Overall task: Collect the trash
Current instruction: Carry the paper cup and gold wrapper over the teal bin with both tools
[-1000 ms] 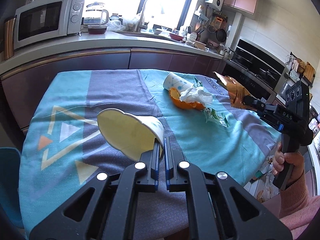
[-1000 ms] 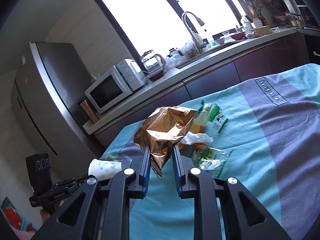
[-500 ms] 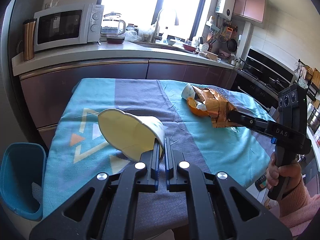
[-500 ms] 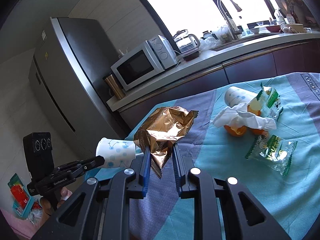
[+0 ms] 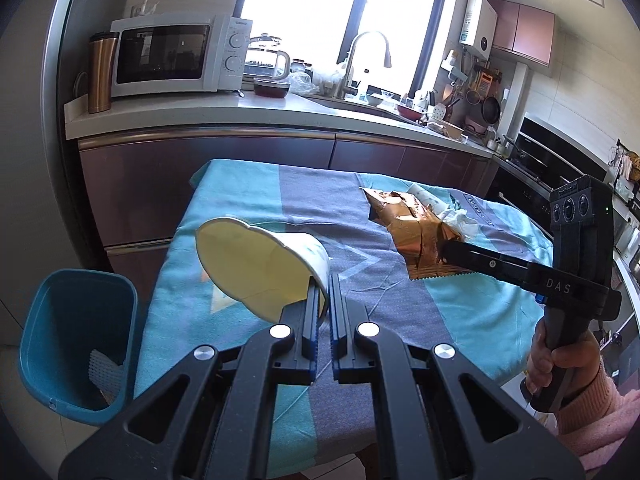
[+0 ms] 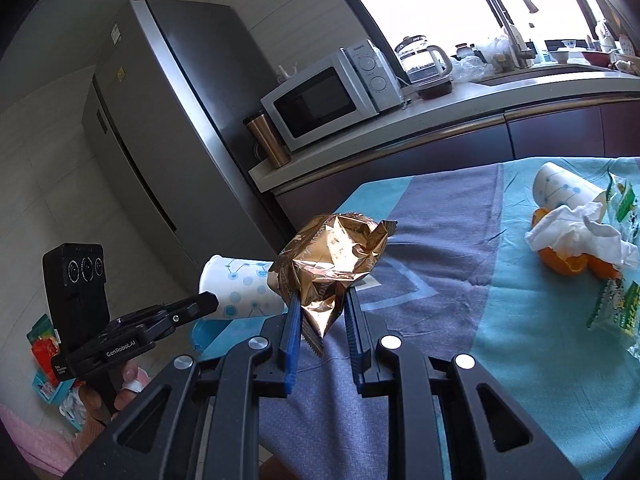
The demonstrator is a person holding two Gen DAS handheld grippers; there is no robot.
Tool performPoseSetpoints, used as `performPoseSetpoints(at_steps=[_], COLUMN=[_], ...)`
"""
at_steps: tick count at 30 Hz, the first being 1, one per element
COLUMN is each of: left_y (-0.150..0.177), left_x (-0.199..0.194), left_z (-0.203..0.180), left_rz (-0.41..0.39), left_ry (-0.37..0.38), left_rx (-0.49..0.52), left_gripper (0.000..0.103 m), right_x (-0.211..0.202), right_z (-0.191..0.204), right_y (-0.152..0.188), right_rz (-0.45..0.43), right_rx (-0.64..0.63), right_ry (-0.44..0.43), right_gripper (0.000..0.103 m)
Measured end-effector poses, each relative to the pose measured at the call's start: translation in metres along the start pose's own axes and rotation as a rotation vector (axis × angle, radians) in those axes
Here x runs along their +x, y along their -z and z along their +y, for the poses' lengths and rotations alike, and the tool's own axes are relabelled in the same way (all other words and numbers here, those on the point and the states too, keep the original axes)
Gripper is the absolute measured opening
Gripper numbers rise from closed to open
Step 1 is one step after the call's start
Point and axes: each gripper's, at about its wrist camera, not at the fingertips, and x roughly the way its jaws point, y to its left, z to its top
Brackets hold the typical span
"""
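Left gripper (image 5: 323, 294) pinches a paper cup (image 5: 260, 268) by its rim; right gripper (image 6: 320, 312) clamps a crumpled gold wrapper (image 6: 334, 264) above the table (image 5: 400, 300).

My left gripper (image 5: 324, 300) holds a white paper cup (image 5: 260, 268) above the cloth-covered table (image 5: 480, 320); a blue plastic bin (image 5: 76, 344) stands on the floor to its left.

Ahead of me a microwave (image 5: 176, 58) sits on the counter (image 5: 200, 120), a copper tumbler (image 5: 100, 72) at its left, a fridge (image 6: 160, 120) beyond.

second paper cup (image 5: 426, 197) mostly hidden behind gold wrapper (image 5: 412, 232), bin (image 5: 48, 344) contents unclear
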Motion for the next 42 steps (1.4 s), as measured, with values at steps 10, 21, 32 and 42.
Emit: performPoseSetpoints(at_steps=[10,21,32,42], left_y=[0.003,0.011,0.019,0.029], left_x=[-0.022,-0.053,-0.076,-0.083], left_z=[0.028,0.072,0.107,0.142], left_rz=[-0.032,-0.066,-0.084,-0.075], left_ry=[-0.062,-0.157,-0.234,-0.297], left_rx=[-0.043,-0.107,-0.165,-0.23], left_gripper=[0.005,0.005,0.005,0.005], right_x=[0.032,0.066,0.096,0.143], right_z=[0.026,0.057,0.088,0.112], right_y=[-0.003,-0.005,-0.004,-0.003], right_rz=[0.058,0.118,0.178,0.27], right_rx=[-0.052,-0.107,-0.157,-0.191], right_ry=[-0.058,-0.126,-0.183,-0.223], right_gripper=[0.019,0.019,0.019,0.019])
